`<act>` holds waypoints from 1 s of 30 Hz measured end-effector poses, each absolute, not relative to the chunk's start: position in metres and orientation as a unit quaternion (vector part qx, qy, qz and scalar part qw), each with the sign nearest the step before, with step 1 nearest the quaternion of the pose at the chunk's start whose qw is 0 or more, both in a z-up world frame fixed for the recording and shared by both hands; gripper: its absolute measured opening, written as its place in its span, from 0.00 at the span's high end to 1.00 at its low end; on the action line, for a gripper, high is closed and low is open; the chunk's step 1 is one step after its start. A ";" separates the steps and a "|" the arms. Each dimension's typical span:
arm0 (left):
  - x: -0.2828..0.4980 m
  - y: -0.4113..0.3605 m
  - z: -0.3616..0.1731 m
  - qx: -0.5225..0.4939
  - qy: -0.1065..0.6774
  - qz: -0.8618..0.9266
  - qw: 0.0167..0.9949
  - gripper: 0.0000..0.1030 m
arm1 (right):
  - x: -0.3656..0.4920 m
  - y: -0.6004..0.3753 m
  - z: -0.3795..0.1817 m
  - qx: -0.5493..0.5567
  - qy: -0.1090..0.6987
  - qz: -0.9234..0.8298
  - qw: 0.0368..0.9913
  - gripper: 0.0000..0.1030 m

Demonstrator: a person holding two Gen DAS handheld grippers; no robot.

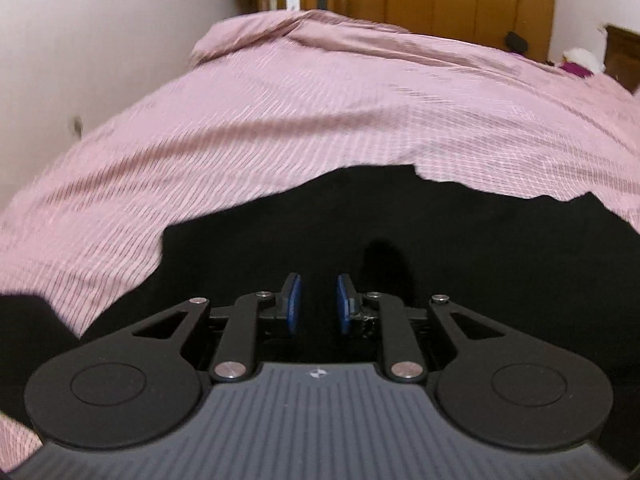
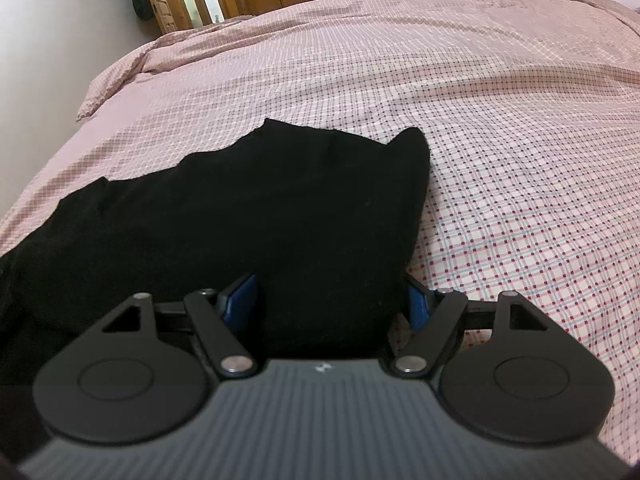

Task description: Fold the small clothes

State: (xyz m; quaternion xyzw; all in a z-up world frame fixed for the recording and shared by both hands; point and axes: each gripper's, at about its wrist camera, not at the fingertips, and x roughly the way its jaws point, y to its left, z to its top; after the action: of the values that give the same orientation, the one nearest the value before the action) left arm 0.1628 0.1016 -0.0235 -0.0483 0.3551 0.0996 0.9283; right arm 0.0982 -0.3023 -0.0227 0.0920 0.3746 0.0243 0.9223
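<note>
With the right gripper (image 2: 334,300) spread wide astride the black knit garment (image 2: 256,208) and the left gripper (image 1: 318,300) narrowly parted above it, pinch matching near edges before lifting off the pink checked bedspread (image 2: 500,128)

My left gripper (image 1: 318,304) hangs over the black garment (image 1: 460,248), its blue pads (image 1: 295,302) slightly apart. The garment lies on the pink checked bedspread (image 1: 320,120).
</note>
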 end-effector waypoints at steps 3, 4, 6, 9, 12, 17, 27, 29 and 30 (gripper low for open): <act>0.156 0.121 -0.020 -0.094 0.347 0.077 0.930 0.69 | 0.099 -0.304 -0.020 0.096 0.370 0.025 0.924 0.27; 0.153 0.123 -0.016 -0.109 0.341 0.066 0.931 0.63 | 0.100 -0.305 -0.018 0.099 0.367 0.026 0.925 0.27; 0.153 0.121 -0.012 -0.124 0.326 0.044 0.936 0.53 | 0.102 -0.307 -0.016 0.102 0.361 0.024 0.927 0.27; 0.163 0.110 -0.007 -0.120 0.316 0.007 0.941 0.40 | 0.109 -0.312 -0.013 0.098 0.349 0.018 0.932 0.27; 0.177 0.093 -0.011 -0.097 0.326 -0.013 0.940 0.38 | 0.119 -0.320 -0.014 0.100 0.340 0.010 0.935 0.27; 0.207 0.088 -0.039 -0.104 0.359 -0.003 0.928 0.37 | 0.134 -0.331 -0.017 0.111 0.320 0.000 0.941 0.27; 0.198 0.080 -0.041 -0.119 0.318 -0.048 0.939 0.83 | 0.152 -0.345 -0.028 0.160 0.303 0.014 0.940 0.27; 0.194 0.077 -0.031 -0.107 0.298 -0.048 0.947 0.83 | 0.153 -0.347 -0.028 0.171 0.297 0.019 0.939 0.27; 0.192 0.076 -0.027 -0.104 0.289 -0.048 0.950 0.83 | 0.155 -0.348 -0.028 0.174 0.295 0.023 0.939 0.26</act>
State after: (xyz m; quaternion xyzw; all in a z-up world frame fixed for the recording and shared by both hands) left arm 0.1915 0.0757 -0.0267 -0.1038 0.2895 -0.0475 0.9504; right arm 0.1547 -0.3481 -0.0277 0.1743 0.2950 0.0232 0.9392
